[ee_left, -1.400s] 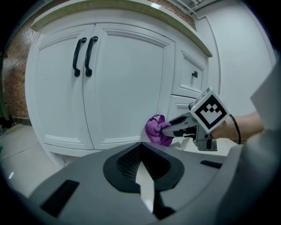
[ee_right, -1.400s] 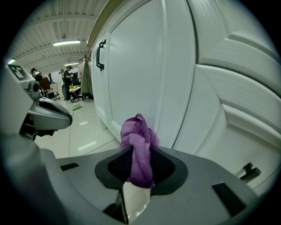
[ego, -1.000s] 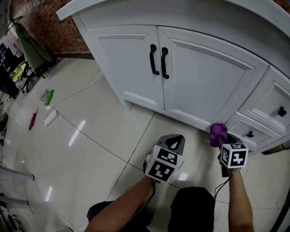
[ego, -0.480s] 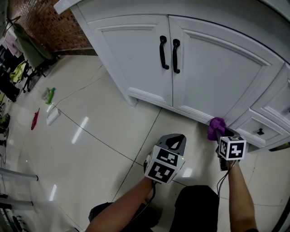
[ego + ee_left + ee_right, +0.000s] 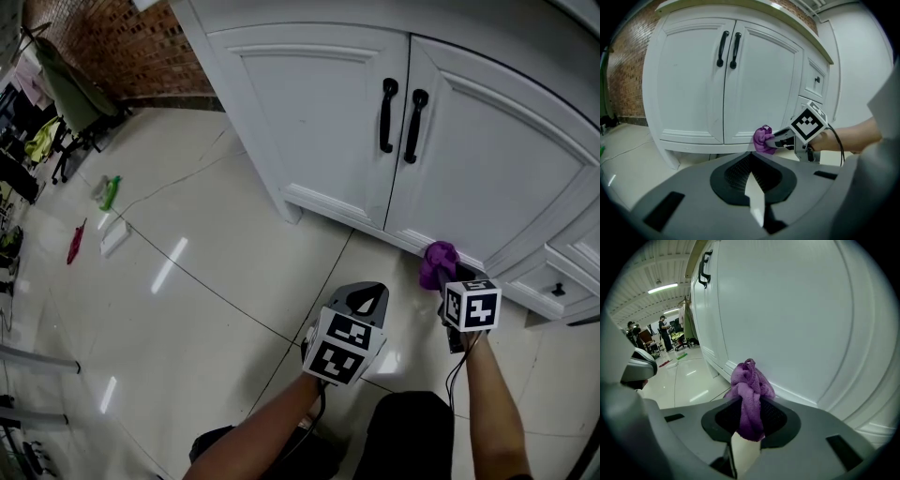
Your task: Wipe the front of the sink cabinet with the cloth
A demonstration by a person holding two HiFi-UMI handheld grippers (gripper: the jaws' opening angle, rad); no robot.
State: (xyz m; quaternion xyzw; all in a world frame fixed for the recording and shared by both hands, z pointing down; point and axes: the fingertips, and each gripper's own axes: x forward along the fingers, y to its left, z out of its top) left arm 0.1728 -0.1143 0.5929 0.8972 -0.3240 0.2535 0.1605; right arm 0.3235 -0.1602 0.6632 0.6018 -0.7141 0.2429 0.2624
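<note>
The white sink cabinet (image 5: 319,112) has two doors with black handles (image 5: 386,115). A bunched purple cloth (image 5: 437,262) is pressed against the bottom rail below the right door. My right gripper (image 5: 444,281) is shut on it. In the right gripper view the cloth (image 5: 749,385) sticks out of the shut jaws and touches the cabinet front (image 5: 797,315). My left gripper (image 5: 361,300) hangs over the floor tiles short of the cabinet, shut with nothing in it. The left gripper view takes in the cloth (image 5: 761,139), the right gripper (image 5: 780,139) and both door handles (image 5: 723,48).
Drawers with black knobs (image 5: 560,290) lie right of the doors. A brick wall (image 5: 122,47) meets the cabinet's left side. A green bottle (image 5: 111,192), a red item (image 5: 73,244) and a white item (image 5: 114,236) lie on the floor at left. People (image 5: 663,326) stand far off.
The right gripper has carried the cloth leftward along the cabinet's base, from the drawer corner to below the right door. The left gripper has hardly moved.
</note>
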